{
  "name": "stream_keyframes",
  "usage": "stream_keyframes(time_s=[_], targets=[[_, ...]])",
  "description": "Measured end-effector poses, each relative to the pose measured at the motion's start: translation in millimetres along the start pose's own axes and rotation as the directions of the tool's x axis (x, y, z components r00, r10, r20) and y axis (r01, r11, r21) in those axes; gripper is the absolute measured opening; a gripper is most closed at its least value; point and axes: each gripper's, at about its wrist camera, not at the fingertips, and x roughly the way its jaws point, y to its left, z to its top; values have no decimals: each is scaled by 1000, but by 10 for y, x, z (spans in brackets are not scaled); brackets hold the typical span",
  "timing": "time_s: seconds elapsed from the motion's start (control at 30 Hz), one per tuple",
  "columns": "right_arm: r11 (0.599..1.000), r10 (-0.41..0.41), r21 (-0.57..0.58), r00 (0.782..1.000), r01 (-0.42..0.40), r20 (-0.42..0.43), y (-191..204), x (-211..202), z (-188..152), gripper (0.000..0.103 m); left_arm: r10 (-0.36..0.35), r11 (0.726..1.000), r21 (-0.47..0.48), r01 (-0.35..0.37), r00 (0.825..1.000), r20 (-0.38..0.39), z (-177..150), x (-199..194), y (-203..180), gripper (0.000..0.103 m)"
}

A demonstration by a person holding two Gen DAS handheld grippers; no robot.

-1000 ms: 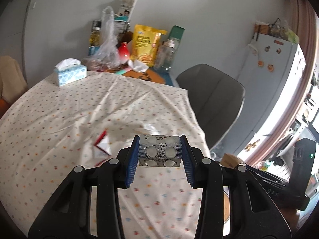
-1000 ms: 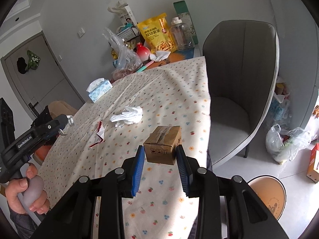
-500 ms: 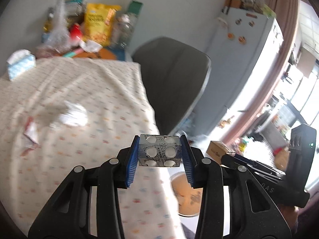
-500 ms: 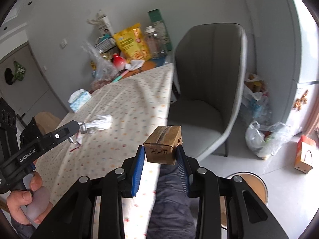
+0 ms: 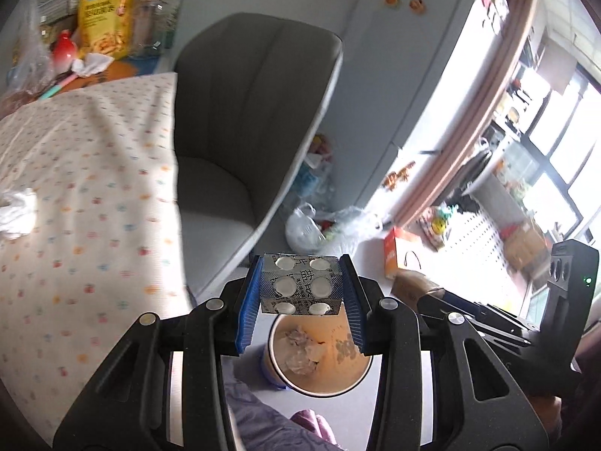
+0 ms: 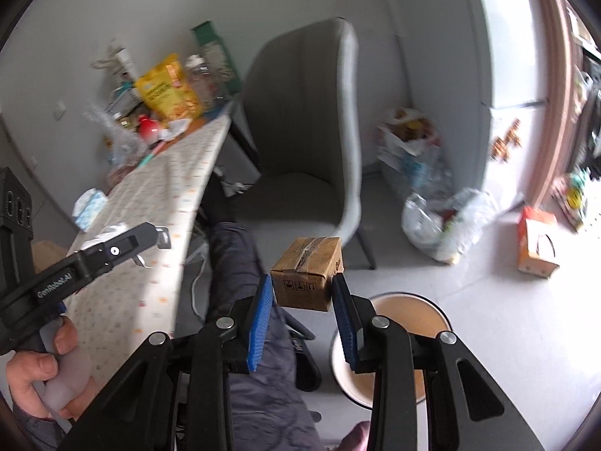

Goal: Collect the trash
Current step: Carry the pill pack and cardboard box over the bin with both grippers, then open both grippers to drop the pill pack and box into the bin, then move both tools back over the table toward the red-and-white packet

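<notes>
Grey chair (image 5: 240, 120) beside table (image 5: 86, 173); yellow snack bag (image 5: 107, 18).

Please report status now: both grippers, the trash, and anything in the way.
Left gripper shut on blister pack, above bin. Right gripper shut on small box, beside bin. Nothing blocks the drop.

Black two-finger grippers (image 5: 300, 300), blue ribbed jaws, silver screws, white "GenRobot.AI" lettering.

left gripper (image 5: 300, 297) fingers pinched partway, right gripper (image 6: 302, 293) likewise, both angled downward
</notes>
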Motion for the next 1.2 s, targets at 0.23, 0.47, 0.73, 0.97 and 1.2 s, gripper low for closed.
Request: stream_keyframes(time_s=[0.23,0.47,0.73,0.97,1.2], targets=[[995,-54,82,999,54,-1,-489,95,-93,61,-4,999,48,8,996,-90,-65,345,-261,40],[988,-82,135,997,80,10,-814,-3,-140,61,-18,996,82,32,986,-164,-129,668,-515,40],[978,-107,182,993,97,48,-1088,-218,-122,61,-33,992,116,57,979,-201,-165,918,-768,40],[970,-128,212,991,114,50,-1194,-281,-122,62,-75,989,117,90,990,-121,-123,780,-877,94],[971,-96,223,994,84,47,-1098,-257,-108,78,-71,997,26,72,997,-41,29,360,-573,97]])
